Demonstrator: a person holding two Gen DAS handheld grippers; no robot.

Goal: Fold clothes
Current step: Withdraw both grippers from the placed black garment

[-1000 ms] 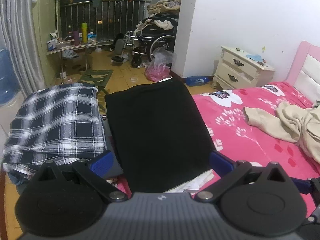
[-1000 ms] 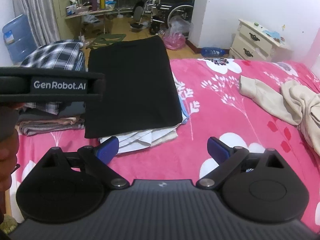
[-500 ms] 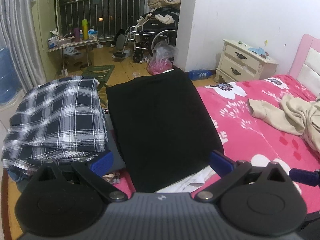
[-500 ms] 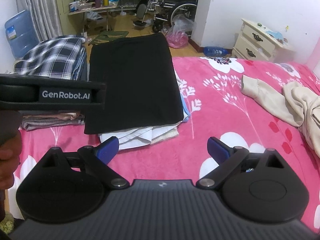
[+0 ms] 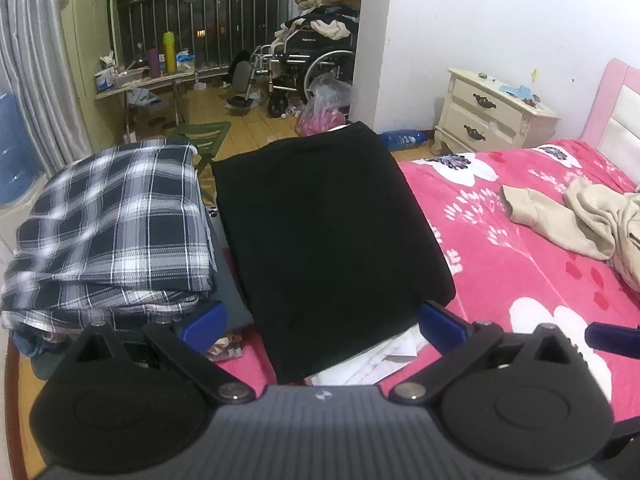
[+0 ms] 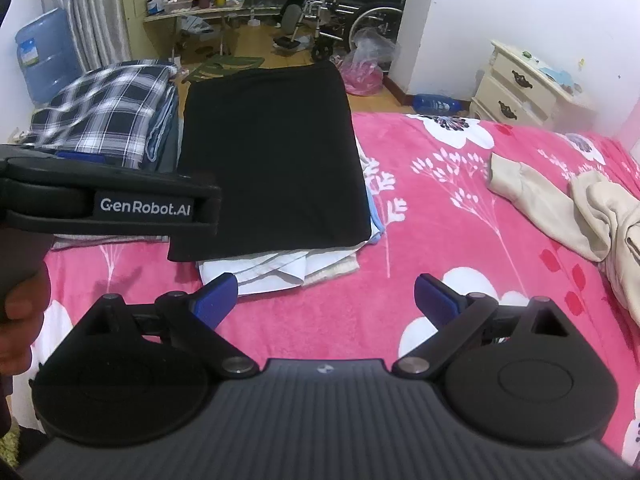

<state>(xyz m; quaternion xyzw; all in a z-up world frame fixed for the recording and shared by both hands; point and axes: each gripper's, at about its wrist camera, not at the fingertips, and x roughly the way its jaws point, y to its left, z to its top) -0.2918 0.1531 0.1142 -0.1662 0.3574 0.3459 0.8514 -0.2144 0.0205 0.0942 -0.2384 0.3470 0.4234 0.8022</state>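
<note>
Right wrist view: both the left hand-held gripper and the right hand-held gripper gape wide, empty. The folded black garment tops a pile on the bed; the unfolded beige garment lies well apart. A low reach could snag the bedspread.

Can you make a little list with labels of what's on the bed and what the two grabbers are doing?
bed cover: pink with white flowers
folded on top: black garment on a pile of pale clothes
beside it: plaid stack, folded
not folded yet: beige garment, crumpled, to the right
left gripper: jaws open, holding nothing
right gripper: jaws open, holding nothing
</note>
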